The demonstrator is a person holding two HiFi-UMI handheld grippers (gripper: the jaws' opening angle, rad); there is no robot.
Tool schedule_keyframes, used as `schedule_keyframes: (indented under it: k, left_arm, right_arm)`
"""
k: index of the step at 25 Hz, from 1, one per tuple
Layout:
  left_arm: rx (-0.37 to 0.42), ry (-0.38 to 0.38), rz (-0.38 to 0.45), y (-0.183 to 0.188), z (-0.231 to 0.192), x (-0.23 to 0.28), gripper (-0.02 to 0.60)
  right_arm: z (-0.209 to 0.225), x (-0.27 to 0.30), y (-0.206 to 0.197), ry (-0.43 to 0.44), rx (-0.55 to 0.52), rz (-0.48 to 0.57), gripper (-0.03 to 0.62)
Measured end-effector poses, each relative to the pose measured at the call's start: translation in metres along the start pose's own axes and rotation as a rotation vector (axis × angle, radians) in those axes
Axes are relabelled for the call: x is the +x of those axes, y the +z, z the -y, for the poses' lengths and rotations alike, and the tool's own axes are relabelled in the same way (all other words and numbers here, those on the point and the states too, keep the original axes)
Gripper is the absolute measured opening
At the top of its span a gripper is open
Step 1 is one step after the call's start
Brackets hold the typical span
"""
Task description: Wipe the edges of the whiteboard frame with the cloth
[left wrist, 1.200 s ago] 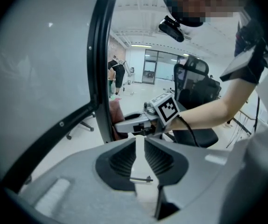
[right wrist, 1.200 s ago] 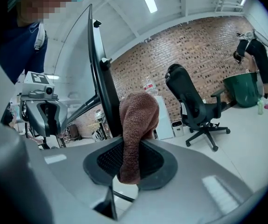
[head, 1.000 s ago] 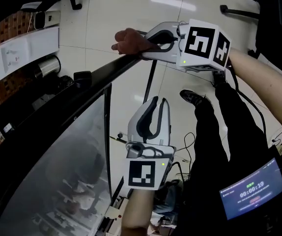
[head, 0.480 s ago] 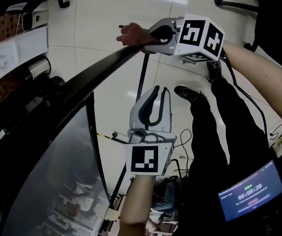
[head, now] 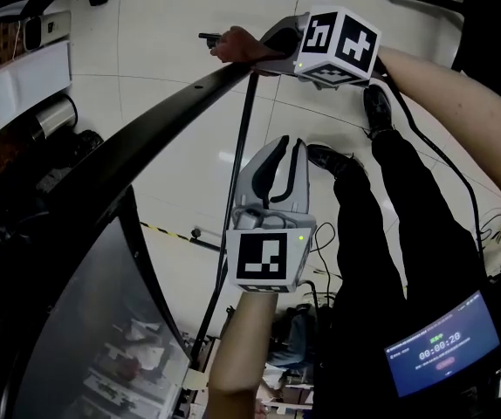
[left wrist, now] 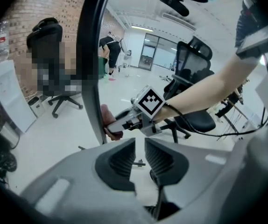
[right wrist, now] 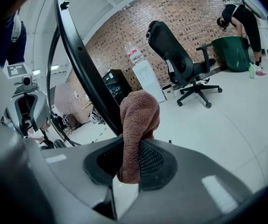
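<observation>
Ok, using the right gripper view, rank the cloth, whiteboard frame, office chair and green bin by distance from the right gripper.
1. cloth, clamped in the right gripper's jaws.
2. whiteboard frame, just behind the cloth, left.
3. office chair, on the floor, centre right.
4. green bin, far right.

Left gripper [head: 289, 145] grey, marker cube [head: 266, 263] black-white; trousers [head: 392, 234] black.

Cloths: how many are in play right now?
1. The brown cloth is clamped in the right hand-held gripper, at the whiteboard frame edge. The left hand-held gripper holds none; others could be out of view.
</observation>
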State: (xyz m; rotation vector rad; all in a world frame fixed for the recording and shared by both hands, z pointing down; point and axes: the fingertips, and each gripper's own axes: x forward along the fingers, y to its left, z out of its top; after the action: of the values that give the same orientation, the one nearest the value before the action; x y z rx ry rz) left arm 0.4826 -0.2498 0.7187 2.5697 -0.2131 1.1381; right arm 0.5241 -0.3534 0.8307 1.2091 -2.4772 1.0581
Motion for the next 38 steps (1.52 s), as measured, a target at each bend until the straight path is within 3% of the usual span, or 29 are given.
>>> schedule_keyframes:
  k: [5,13,21,25,27,29,32,38]
  left_arm:
    - [-0.034,0.002,-0.046,-0.014,-0.002,0.007,0.061]
    - [-0.104,0.041,-0.050,-0.021,-0.008,0.020,0.061]
    - [-0.208,0.108,-0.102,-0.051,-0.024,0.035,0.061]
    - [-0.253,0.120,-0.144,-0.068,-0.027,0.039,0.061]
    - [-0.268,0.134,-0.150,-0.076,-0.029,0.038,0.061]
    - [-0.291,0.148,-0.151,-0.082,-0.031,0.037,0.061]
    - [-0.329,0.170,-0.154,-0.088,-0.036,0.037,0.061]
    - [-0.376,0.188,-0.129,-0.084,-0.033,0.037,0.058]
  right_arm:
    - [0.003,0.003,-0.010,-0.006,0.023,-0.022,0.065]
    - [0.016,0.014,-0.035,-0.044,0.019,-0.108,0.065]
    - [0.028,0.031,-0.071,-0.166,-0.097,-0.361,0.064]
    - [0.041,0.024,-0.107,-0.309,-0.218,-0.626,0.064]
    - [0.033,0.022,-0.123,-0.332,-0.239,-0.702,0.064]
    - [0.016,0.023,-0.131,-0.309,-0.225,-0.697,0.064]
    - [-0.012,0.029,-0.119,-0.272,-0.233,-0.588,0.066]
    - [-0.039,0.032,-0.043,-0.386,-0.565,-0.214,0.066]
